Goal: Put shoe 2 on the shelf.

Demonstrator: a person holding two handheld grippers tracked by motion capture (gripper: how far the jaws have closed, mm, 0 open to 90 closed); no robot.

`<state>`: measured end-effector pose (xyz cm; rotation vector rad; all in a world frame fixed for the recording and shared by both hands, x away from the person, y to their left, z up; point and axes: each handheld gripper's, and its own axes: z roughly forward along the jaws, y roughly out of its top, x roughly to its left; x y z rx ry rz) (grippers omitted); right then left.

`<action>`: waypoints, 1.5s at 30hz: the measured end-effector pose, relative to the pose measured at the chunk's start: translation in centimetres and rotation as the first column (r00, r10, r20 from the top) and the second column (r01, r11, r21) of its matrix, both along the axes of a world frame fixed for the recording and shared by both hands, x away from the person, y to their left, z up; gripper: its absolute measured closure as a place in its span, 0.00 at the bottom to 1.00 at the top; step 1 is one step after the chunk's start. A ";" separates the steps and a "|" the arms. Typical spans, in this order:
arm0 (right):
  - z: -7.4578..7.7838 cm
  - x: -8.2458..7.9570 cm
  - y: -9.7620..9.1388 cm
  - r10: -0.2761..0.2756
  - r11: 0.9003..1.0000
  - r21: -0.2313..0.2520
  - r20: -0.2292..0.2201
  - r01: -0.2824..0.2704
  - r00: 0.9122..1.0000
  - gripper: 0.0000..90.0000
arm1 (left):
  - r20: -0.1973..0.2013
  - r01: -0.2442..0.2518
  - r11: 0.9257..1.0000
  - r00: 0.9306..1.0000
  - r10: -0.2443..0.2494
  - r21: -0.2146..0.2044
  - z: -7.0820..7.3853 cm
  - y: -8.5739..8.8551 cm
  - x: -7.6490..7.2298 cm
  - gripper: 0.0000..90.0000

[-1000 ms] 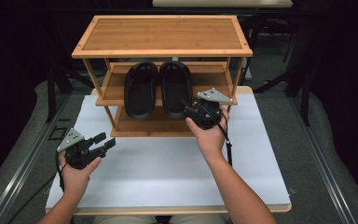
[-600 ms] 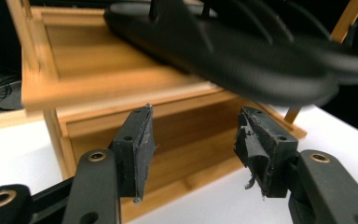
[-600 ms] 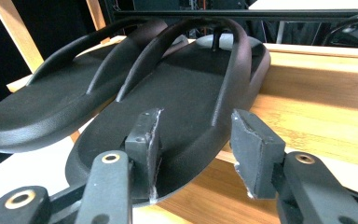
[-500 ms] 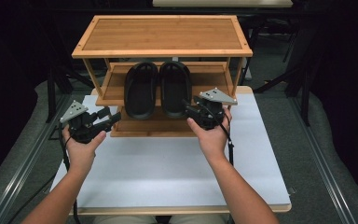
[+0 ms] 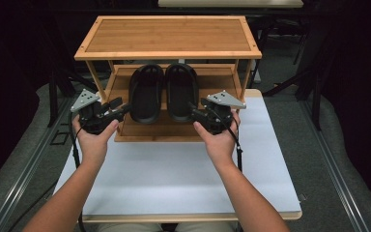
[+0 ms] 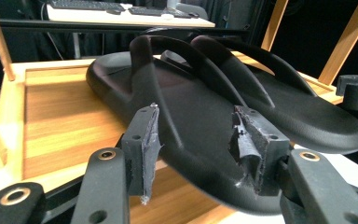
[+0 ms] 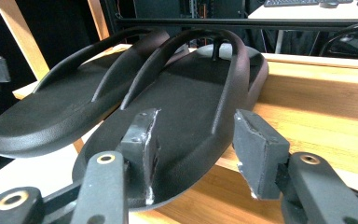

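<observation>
The pair of black sandals sits side by side on the middle shelf of a bamboo shoe rack (image 5: 169, 50), heels overhanging the shelf's front edge toward the person. The left sandal (image 5: 146, 94) and the right sandal (image 5: 182, 92) touch along their inner sides. They look like moulded foam or rubber: probably light, a little springy, matte enough not to slip, and in no way fragile. The thick heel rim that juts past the shelf seems the natural place to grip, since the jaws can close above and below the sole there without fouling the wood.

The left tool (image 5: 121, 109) holds level at the left sandal's heel; its jaws have just been closing a little but stand wide, with the heel between the pads (image 6: 147, 144) and a gap on either side. The right tool (image 5: 194, 112) is at the right sandal's heel, its jaws having just been opening; the pads (image 7: 258, 149) stand clear of the sole, so nothing is gripped.

The rack stands at the far edge of a white desk (image 5: 174, 179), otherwise bare. Around it the room is dark, with another table carrying keyboards (image 6: 116, 9) behind.
</observation>
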<state>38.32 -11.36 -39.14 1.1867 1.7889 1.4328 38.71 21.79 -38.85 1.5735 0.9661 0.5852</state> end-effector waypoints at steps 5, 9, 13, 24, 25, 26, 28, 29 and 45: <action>-0.2 0.2 0.2 0.010 1.000 0.001 -0.001 -0.010 1.000 0.53 | -0.014 0.009 1.000 1.000 -0.009 0.012 -0.2 -0.7 0.4 0.53; -0.2 0.4 0.3 0.026 0.999 0.019 -0.003 -0.026 1.000 0.51 | -0.029 0.005 1.000 1.000 -0.005 0.015 -0.4 -0.9 0.8 0.52; -0.4 0.5 0.5 0.021 1.000 0.018 -0.009 -0.020 1.000 0.51 | -0.051 -0.002 1.000 0.999 0.003 0.025 -0.6 -1.2 1.0 0.52; -1.1 0.3 1.3 -0.007 1.000 -0.003 -0.009 0.007 1.000 0.52 | -0.040 -0.013 0.997 0.999 0.016 0.070 -0.8 -1.8 1.3 0.58; -1.1 0.3 1.4 -0.010 1.000 -0.003 -0.007 0.010 1.000 0.52 | -0.036 -0.014 0.997 0.999 0.016 0.073 -0.8 -2.0 1.4 0.59; -1.1 0.3 1.4 -0.013 1.000 -0.005 -0.004 0.013 1.000 0.53 | -0.033 -0.010 0.996 0.999 0.012 0.084 -0.8 -2.2 1.4 0.60; -1.1 0.3 1.6 -0.013 1.000 -0.001 -0.005 0.013 1.000 0.53 | -0.028 0.000 0.995 1.000 0.003 0.100 -0.8 -2.6 1.6 0.61; -1.2 0.3 1.7 -0.020 1.000 -0.001 -0.002 0.020 1.000 0.53 | -0.022 -0.004 0.994 1.000 0.006 0.106 -0.8 -2.9 1.7 0.61; -2.0 -0.4 1.5 -0.030 0.998 0.047 0.024 0.029 0.999 0.53 | -0.067 -0.016 0.995 0.997 0.023 0.103 -0.9 -2.7 2.2 0.55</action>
